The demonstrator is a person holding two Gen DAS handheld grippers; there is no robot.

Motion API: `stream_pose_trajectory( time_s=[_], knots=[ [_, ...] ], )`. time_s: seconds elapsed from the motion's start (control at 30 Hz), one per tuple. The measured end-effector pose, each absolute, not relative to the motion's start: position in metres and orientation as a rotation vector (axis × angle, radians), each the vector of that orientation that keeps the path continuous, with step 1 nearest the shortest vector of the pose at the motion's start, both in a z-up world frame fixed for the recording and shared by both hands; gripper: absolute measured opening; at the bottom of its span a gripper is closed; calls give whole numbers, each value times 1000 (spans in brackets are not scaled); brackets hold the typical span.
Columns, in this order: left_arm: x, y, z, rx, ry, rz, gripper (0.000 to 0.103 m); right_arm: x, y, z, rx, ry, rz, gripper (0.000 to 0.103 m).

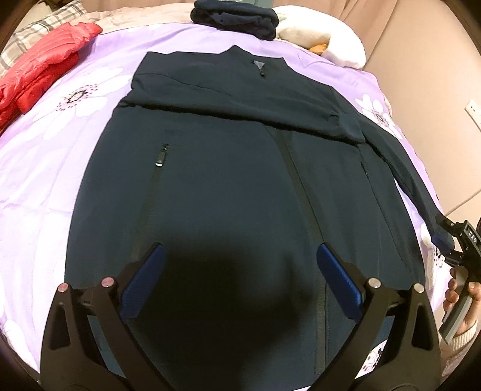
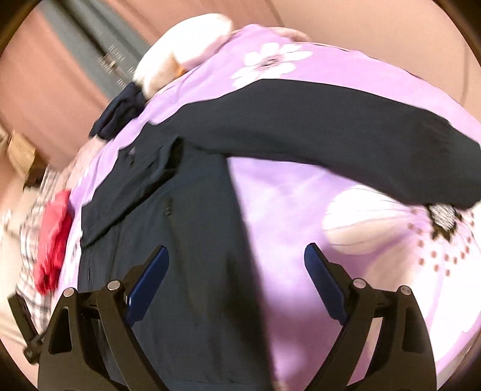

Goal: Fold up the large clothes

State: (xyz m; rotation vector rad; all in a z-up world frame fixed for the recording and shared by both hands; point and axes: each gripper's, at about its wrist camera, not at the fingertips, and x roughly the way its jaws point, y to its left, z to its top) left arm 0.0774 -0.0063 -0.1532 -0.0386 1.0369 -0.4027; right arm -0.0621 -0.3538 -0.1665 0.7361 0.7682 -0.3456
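Bed (image 1: 45,168), lilac floral cover: work surface. Navy jacket (image 1: 210,180), frame centre, front up, one sleeve across the chest, apparently mid-fold. Left tongs (image 1: 239,255) open above the hem. Right tongs (image 2: 236,255) open, empty.

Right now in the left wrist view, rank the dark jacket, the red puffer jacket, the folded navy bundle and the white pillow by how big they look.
1. Dark jacket, by far the largest.
2. Red puffer jacket, partly cut off at the edge.
3. Folded navy bundle and white pillow look alike; both lie farthest from the camera, so I won't rank them.
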Motion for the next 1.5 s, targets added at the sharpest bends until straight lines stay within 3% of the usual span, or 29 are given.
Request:
stream_pose_trajectory(
  time_s=[0.5, 0.83, 0.87, 0.93, 1.0, 1.07, 1.23, 1.5],
  knots=[
    [97, -31, -159, -36, 1060, -422, 101, -115, -419, -207, 1017, 620, -509, 92],
    [108, -31, -168, -32, 1086, -389, 101, -102, -458, -216, 1173, 353, -763, 91],
    [109, -30, -170, -31, 1089, -385, 101, -103, -459, -216, 1190, 318, -787, 89],
    [111, -27, -172, -30, 1092, -381, 101, -103, -461, -217, 1207, 259, -826, 69],
    [114, -24, -176, -28, 1101, -368, 101, -105, -467, -223, 1237, 238, -862, 22],
    [118, -20, -179, -44, 1109, -365, 101, -112, -476, -232, 1303, 204, -877, 8],
    [124, -14, -180, -72, 1106, -381, 101, -102, -479, -190, 1131, 204, -862, 4],
    [150, 4, -168, -181, 1083, -377, 101, 25, -413, -28, 396, 380, -641, 4]
  ],
)
